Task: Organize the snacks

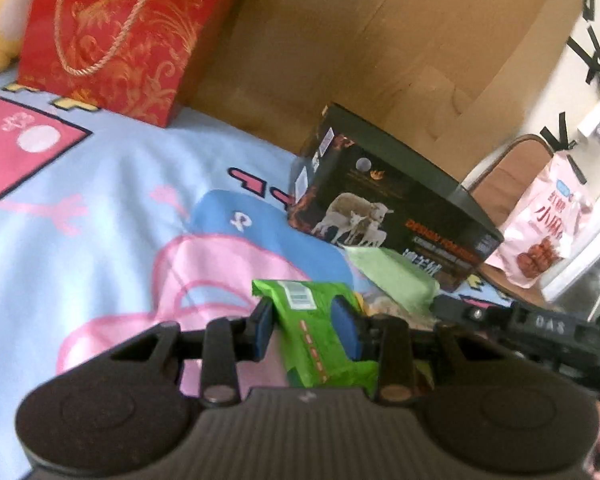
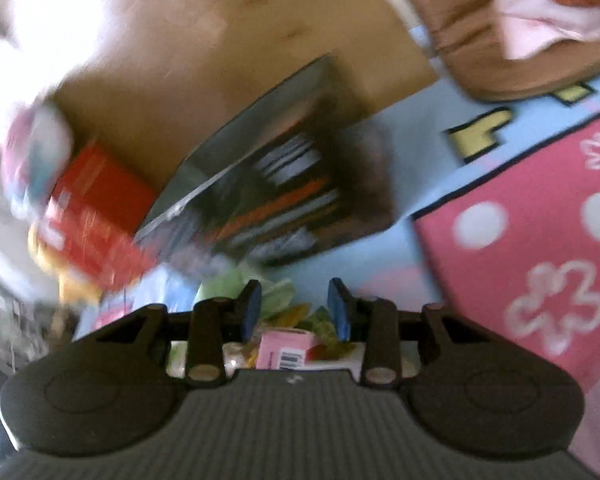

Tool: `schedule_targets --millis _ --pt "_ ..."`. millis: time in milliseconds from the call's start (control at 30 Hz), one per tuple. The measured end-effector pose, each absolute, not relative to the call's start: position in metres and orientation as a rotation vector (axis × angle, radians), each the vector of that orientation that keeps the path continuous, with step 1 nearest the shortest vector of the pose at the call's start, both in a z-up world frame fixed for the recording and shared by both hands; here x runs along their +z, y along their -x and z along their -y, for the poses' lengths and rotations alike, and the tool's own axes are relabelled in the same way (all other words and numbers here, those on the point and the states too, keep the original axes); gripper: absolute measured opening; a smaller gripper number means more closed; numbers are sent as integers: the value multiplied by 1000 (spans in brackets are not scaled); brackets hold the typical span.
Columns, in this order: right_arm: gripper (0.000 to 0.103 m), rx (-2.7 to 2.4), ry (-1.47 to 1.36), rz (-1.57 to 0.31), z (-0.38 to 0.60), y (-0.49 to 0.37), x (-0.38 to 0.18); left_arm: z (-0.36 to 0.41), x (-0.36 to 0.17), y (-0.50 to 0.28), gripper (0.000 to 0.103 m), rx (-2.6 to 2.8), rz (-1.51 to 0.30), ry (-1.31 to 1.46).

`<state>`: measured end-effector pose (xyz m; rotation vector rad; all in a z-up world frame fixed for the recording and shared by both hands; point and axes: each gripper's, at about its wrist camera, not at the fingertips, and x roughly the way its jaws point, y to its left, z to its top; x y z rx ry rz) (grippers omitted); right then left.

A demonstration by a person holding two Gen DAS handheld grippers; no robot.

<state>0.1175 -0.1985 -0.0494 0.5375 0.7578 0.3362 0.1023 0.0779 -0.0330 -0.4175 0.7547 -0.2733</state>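
A bright green snack packet (image 1: 312, 344) with a barcode sits between the blue pads of my left gripper (image 1: 303, 322), which is shut on it above the bedsheet. Just beyond it lies a pale green packet (image 1: 396, 276) among other loose snacks. My right gripper (image 2: 295, 306) is open, and nothing is between its pads (image 2: 252, 308). Below it lies a small pile of snacks with a pink packet (image 2: 286, 346) on top. The right wrist view is blurred. The right gripper's black body (image 1: 540, 328) shows at the right of the left wrist view.
A black box with sheep on it (image 1: 392, 208) (image 2: 280, 184) lies on the blue cartoon bedsheet (image 1: 100, 200). Behind it stand a big cardboard box (image 1: 360, 40) and a red gift bag (image 1: 112, 40). A pink snack bag (image 1: 540, 232) rests on a brown cushion (image 2: 480, 52).
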Motion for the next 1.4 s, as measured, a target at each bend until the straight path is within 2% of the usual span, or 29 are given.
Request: schedule_targets --millis 367,567,733,967,1067,1133,1333,1400 --pt "44 398 -325 -711 160 -59 -34 -78 -23 -55 35 -203 -722 298" --pt "44 383 -265 -623 154 -40 -12 -86 -19 -54 31 -117 -701 233" --pt "44 354 -183 -555 142 -41 3 -91 -22 -56 31 -83 -692 215" --pt "46 304 -116 -591 139 -74 5 -94 -31 -59 31 -68 -677 212" --pt "51 263 -125 -623 145 -95 10 -94 -34 -57 32 -66 -648 197" --pt "63 263 -161 -663 149 -113 12 -89 -35 -57 32 -60 -630 162" --pt "85 290 -148 -820 132 -158 -4 -96 -35 -58 32 -86 -625 207" --pt "83 287 -98 -906 119 -170 -21 -100 -35 -58 32 -92 -624 233"
